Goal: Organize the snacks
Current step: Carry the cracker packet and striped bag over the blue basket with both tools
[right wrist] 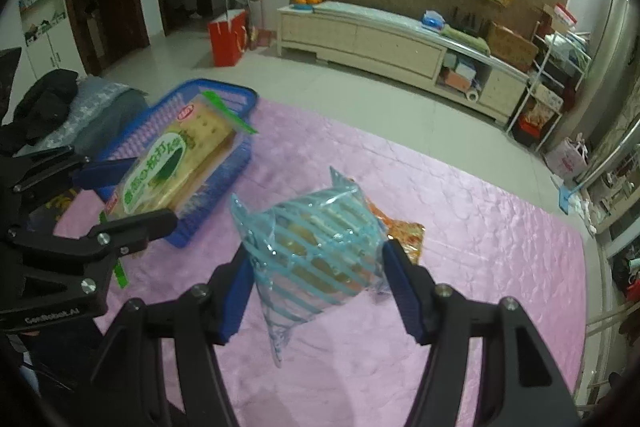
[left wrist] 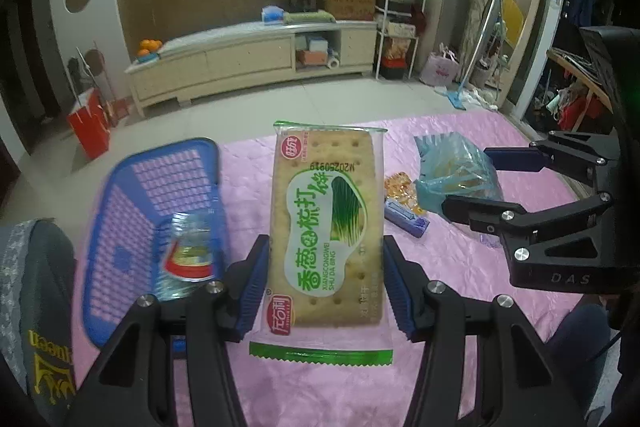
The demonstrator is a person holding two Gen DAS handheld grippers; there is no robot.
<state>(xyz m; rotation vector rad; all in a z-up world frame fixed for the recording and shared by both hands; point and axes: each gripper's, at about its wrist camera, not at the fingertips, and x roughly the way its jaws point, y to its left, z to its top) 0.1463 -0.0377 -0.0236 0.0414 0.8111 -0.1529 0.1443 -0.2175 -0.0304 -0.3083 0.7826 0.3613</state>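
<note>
My left gripper is shut on a green-and-white soda cracker pack and holds it above the pink cloth, just right of the blue plastic basket. The basket holds one clear snack pack. My right gripper is shut on a blue-striped clear biscuit bag. It also shows in the left wrist view, held by my right gripper. In the right wrist view the cracker pack sits in my left gripper over the basket.
An orange snack pack and a small purple pack lie on the pink cloth. A dark jacket lies at the left edge. Beyond the table are a TV cabinet, a red bag and a shelf rack.
</note>
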